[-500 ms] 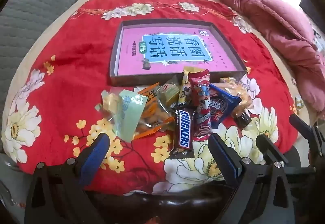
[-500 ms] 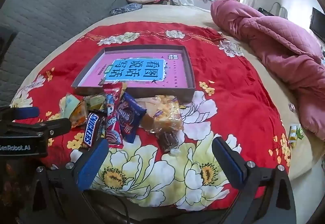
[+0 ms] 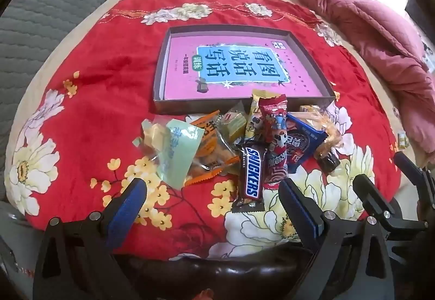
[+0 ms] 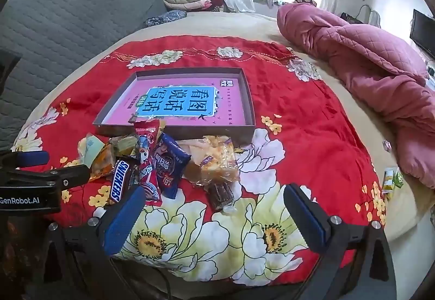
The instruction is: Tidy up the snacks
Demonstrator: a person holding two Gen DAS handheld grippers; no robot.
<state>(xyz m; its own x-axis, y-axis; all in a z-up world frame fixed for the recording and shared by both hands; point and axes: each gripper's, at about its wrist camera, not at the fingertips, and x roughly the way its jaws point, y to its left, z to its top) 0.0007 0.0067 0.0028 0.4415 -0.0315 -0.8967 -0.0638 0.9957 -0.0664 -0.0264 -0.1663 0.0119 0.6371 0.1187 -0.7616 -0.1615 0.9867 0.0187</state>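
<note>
A heap of wrapped snacks (image 3: 244, 142) is seen at the centre of the left wrist view, spread on a red flowered cloth (image 3: 89, 115) just below the near wall of a shallow box (image 3: 190, 108). The box is lined with a pink printed sheet and nothing is yet placed in it, so the sorting is judged to be at its start. Within the heap, a Snickers bar (image 3: 251, 177) is laid nearest the bottom of the frame, overlapped at its right edge by a red packet (image 3: 274, 142); a blue packet (image 4: 170, 164) and a clear-wrapped pastry (image 4: 217, 161) are found further right, and a pale green sachet (image 3: 176, 153) at the left.

For a clean first pick, the Snickers bar is best taken across its narrow width, since it is partly free of the pile and firm; the neighbouring wrappers should not be caught between the pads. It is then to be carried up-frame and set inside the box, not on its rim.

The left gripper (image 3: 212, 207) is held above the cloth at the lower centre, tipped steeply downward, its jaws spread fully apart with nothing between them. The right gripper (image 4: 214, 215) is likewise held wide apart and empty, less steeply tipped, at the bottom of its own view.
</note>
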